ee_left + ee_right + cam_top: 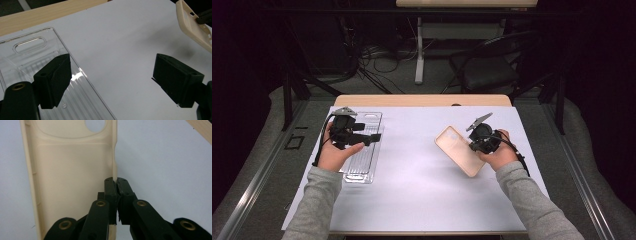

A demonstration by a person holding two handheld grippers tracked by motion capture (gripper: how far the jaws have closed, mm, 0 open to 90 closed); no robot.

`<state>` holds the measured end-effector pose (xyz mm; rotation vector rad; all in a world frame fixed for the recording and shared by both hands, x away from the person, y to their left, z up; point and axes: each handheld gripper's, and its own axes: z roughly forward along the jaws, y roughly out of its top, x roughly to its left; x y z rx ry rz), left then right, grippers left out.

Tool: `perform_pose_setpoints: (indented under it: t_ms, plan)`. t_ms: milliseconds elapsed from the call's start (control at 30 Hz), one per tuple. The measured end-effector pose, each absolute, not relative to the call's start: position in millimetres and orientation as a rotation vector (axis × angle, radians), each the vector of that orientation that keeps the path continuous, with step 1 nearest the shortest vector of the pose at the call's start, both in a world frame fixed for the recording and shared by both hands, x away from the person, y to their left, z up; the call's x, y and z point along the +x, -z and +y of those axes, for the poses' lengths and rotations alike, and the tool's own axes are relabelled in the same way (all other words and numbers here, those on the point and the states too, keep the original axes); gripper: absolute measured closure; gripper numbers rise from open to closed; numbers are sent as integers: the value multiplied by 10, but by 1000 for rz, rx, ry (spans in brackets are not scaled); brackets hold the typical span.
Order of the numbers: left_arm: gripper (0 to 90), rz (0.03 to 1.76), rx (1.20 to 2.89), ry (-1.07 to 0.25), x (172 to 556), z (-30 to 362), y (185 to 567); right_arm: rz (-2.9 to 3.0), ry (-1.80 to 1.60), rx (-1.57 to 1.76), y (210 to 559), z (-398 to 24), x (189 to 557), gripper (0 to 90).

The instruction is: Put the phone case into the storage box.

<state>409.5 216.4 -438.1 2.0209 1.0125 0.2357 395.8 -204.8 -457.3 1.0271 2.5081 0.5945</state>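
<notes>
Here right tongs pinch phone case; left tongs gape.

Beyond the white-topped table lie grey floor, tangled cables, a black chair and darkness.

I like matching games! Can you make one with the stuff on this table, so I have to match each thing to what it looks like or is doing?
Things:
1. left gripper
2. right gripper
3. phone case
4. plastic tray

Descriptions:
A. see-through, flat on the table
B. cream coloured
C. jaws wide apart, holding nothing
D. jaws pinched on a thin edge

Pairs: 1-C, 2-D, 3-B, 4-A
</notes>
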Motion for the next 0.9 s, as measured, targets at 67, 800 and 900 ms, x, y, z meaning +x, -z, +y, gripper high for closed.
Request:
perform_pose_setpoints:
  t_ms: [67, 800, 900]
  plan:
    - [153, 1012, 2023, -237, 4088, 2155, 4379, 2493, -616, 1033, 4566, -2046, 3941, 877]
    - [153, 990, 2036, -237, 4026, 2065, 4368, 2398, -819, 1067, 4550, -1922, 3841, 877]
    - [153, 986, 2042, -239, 4012, 2049, 4362, 2380, -870, 1074, 4565, -1889, 3848, 877]
